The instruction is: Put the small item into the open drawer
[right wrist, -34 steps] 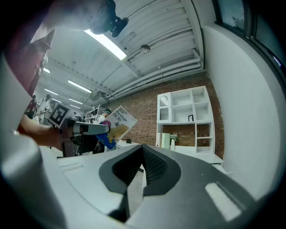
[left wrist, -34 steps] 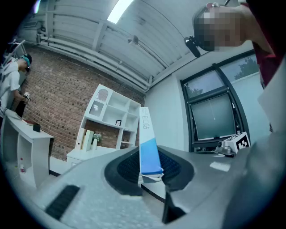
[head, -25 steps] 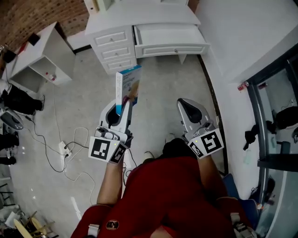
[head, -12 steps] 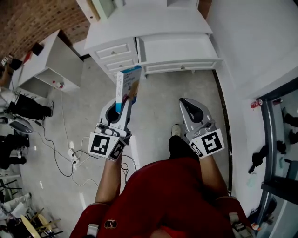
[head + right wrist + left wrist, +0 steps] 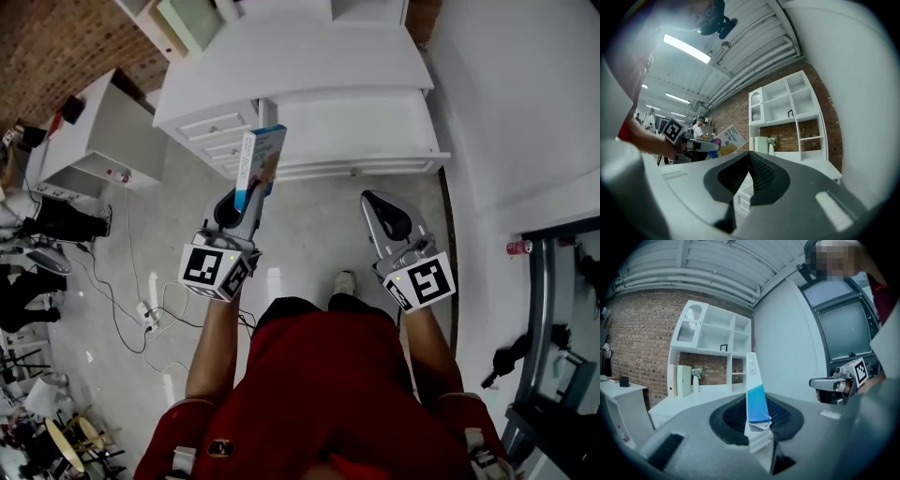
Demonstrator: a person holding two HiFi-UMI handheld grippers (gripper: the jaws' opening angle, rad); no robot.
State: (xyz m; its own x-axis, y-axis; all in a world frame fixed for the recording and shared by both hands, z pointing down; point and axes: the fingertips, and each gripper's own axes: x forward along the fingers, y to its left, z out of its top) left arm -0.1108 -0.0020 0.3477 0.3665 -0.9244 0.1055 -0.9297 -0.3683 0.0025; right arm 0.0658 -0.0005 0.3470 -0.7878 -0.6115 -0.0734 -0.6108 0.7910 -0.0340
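Clamped only by its lower end in the left gripper [image 5: 249, 194], the thin box [image 5: 261, 164] stands upright just left of the open drawer [image 5: 352, 131], so it may pivot, slip or catch the drawer's front rim going in; the right gripper [image 5: 382, 208] has its jaws together, empty.

Lighting: we log bright, even indoor light from ceiling strip lights [image 5: 686, 49] up and left of the white desk [image 5: 825, 169]. Shadows: faint. Glare: soft sheen on the floor [image 5: 309, 225] before the desk. Distortion: we note fisheye bending, dark vignetted corners, blurred foreground.
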